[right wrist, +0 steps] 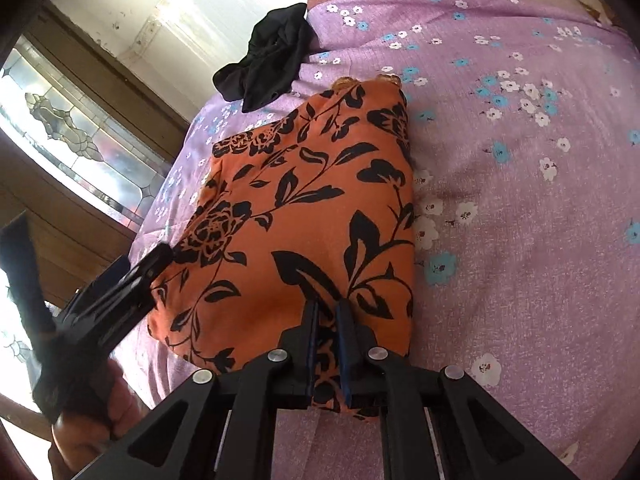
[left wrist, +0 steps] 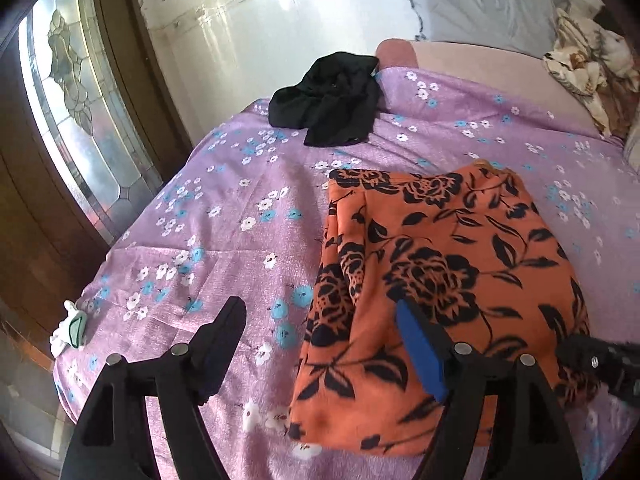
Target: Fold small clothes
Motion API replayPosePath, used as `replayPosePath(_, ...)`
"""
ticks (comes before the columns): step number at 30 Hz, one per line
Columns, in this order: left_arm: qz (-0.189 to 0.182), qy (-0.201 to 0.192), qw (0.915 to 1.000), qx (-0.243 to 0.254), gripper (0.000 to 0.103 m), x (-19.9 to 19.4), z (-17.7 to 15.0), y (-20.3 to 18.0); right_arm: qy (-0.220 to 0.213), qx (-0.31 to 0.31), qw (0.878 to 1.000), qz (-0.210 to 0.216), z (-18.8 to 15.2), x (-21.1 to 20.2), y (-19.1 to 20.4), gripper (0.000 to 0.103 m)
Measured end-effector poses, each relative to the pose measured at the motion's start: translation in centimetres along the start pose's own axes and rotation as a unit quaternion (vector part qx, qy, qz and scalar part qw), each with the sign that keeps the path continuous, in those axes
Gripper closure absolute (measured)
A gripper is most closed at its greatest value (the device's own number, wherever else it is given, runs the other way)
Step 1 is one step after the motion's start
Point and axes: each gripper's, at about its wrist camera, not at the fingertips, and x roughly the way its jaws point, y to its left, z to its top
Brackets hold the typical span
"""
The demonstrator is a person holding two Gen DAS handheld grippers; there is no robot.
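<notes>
Orange garment (right wrist: 304,216) in right tongs (right wrist: 327,320) — right view only

We count two garments on the bed: one orange floral cloth (left wrist: 440,280) and one black garment (left wrist: 332,100). We see two grippers, the left (left wrist: 320,328) and the right (right wrist: 328,308), one white item (left wrist: 70,328) at the sheet's edge, and one sheet (left wrist: 224,216).

Bare bedsheet (left wrist: 224,248) left of orange garment (left wrist: 440,280)
</notes>
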Motion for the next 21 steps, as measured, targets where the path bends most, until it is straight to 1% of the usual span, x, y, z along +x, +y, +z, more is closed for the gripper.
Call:
replayPosePath(3,-0.007,-0.007,1.0,0.003,0.025,-0.5,-0.2,0.3,-0.001,-0.003,1.0,-0.006,0.1,0.1,0.2,0.091)
replayPosePath(14,-0.02,-0.014,0.9995,-0.022,0.025,-0.8,0.4,1.3,-0.003,-0.003,1.0,-0.024,0.0,0.4,0.8,0.091)
replayPosePath(21,-0.024,-0.006,0.9994,-0.023,0.025,-0.2,0.4,1.6,0.0,0.001,0.999,-0.033,0.1,0.3,1.2,0.091)
